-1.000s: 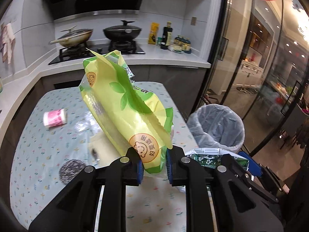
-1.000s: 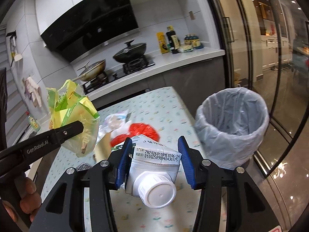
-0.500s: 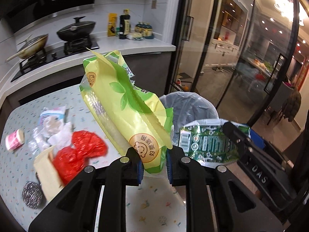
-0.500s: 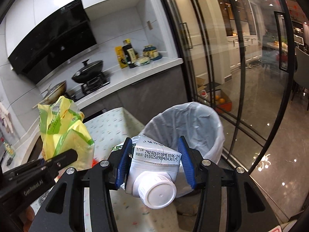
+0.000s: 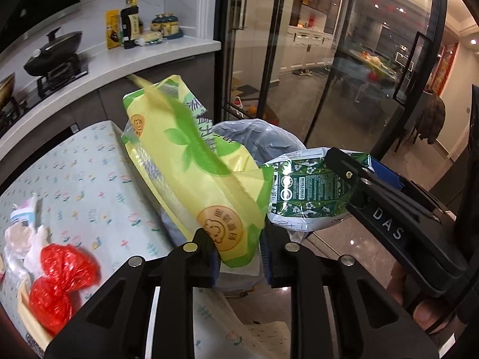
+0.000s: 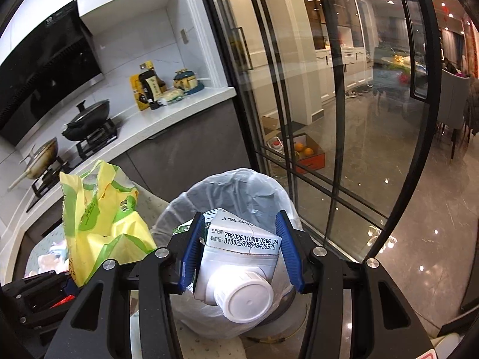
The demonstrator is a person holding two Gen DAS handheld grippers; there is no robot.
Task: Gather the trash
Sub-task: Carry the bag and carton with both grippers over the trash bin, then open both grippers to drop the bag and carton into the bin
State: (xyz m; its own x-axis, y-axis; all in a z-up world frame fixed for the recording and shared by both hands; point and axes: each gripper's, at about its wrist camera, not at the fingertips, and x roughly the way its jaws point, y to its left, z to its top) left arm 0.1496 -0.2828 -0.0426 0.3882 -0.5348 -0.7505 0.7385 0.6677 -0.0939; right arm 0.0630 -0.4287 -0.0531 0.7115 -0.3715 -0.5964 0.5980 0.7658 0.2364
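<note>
A yellow-green plastic bag (image 5: pixel 191 173) stands up between the pads of my left gripper (image 5: pixel 238 258), whose jaws are opening; a thin gap shows beside the right pad. Just behind the bag is the white-lined trash bin (image 5: pixel 269 140). My right gripper (image 6: pixel 236 248) is shut on a white milk carton (image 6: pixel 242 257), cap toward the camera, held right over the bin's (image 6: pixel 239 185) mouth. In the left wrist view the carton's green side (image 5: pixel 308 191) hangs to the right of the bag. The bag (image 6: pixel 98 218) also shows left of the bin in the right wrist view.
A table with a floral cloth (image 5: pixel 74 173) lies to the left, with a red wrapper (image 5: pixel 60 281) and crumpled white plastic (image 5: pixel 21 239) on it. Black-framed glass doors (image 6: pixel 329 119) stand close behind the bin. The counter with pans (image 6: pixel 89 137) is at the back left.
Both grippers swung right from over the table to the bin, which now lies under the carton. The left jaws have widened slightly around the bag.
</note>
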